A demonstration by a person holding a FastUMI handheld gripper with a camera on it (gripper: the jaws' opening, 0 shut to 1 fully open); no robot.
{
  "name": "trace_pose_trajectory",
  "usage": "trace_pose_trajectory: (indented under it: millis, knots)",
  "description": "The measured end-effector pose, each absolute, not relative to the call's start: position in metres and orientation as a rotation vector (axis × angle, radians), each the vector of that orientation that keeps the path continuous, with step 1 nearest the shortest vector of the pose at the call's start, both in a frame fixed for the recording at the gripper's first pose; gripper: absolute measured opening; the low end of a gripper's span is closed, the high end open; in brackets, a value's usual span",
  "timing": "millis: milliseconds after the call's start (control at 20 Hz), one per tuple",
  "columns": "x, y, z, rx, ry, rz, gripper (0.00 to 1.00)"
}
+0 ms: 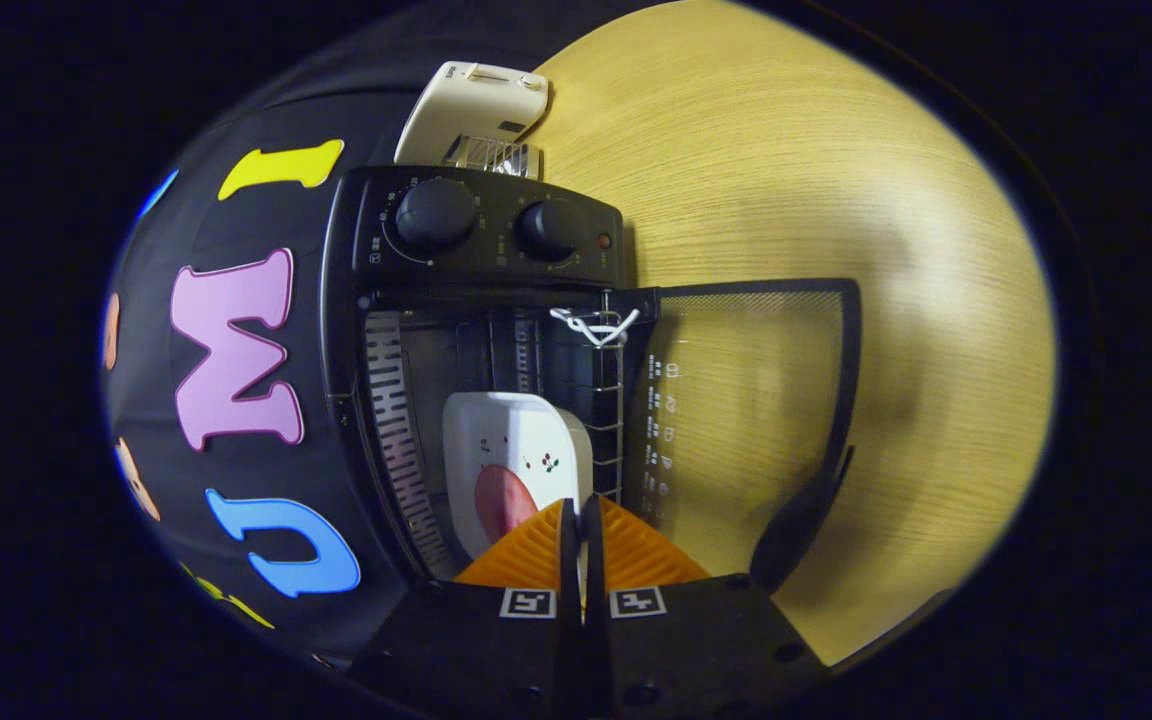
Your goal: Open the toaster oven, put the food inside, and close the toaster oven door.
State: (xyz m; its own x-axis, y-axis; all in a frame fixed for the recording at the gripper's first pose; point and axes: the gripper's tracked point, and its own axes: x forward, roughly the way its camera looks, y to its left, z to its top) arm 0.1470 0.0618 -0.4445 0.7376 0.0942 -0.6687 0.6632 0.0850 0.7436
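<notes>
We see a pale wood-grain worktop (796, 150) carrying a black toaster oven with two round knobs (481, 235), its mesh-edged glass door (746, 400) swung fully open and a cream-coloured appliance (471, 110) just behind it. Inside the oven, on the wire rack (608, 400), sits a white rounded-square dish holding a reddish piece of food (516, 465). Our tongs (581, 520) are nearly pressed together, pinching the dish's near edge between the fingers.

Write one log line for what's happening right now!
stage: loading | toaster oven: door open | plate with food: in the oven mouth | gripper: shut on plate rim
</notes>
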Motion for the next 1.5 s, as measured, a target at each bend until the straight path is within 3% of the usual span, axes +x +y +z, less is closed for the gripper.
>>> trace_pose_trajectory:
  millis: [450, 650, 850, 1050, 1100, 1150, 1500]
  knots:
    - [0.194, 0.062, -0.459, 1.547, 0.53, -0.535, 0.06]
    - [0.196, 0.065, -0.45, 1.61, 0.517, -0.486, 0.22]
    - [0.185, 0.068, -0.439, 1.572, 0.554, -0.466, 0.7]
    - [0.168, 0.071, -0.431, 1.52, 0.623, -0.426, 0.87]
    - [0.164, 0.069, -0.429, 1.511, 0.639, -0.413, 0.95]
    - [0.159, 0.072, -0.423, 1.5, 0.652, -0.389, 0.99]
    - [0.094, 0.083, -0.383, 1.003, 0.783, -0.125, 0.98]
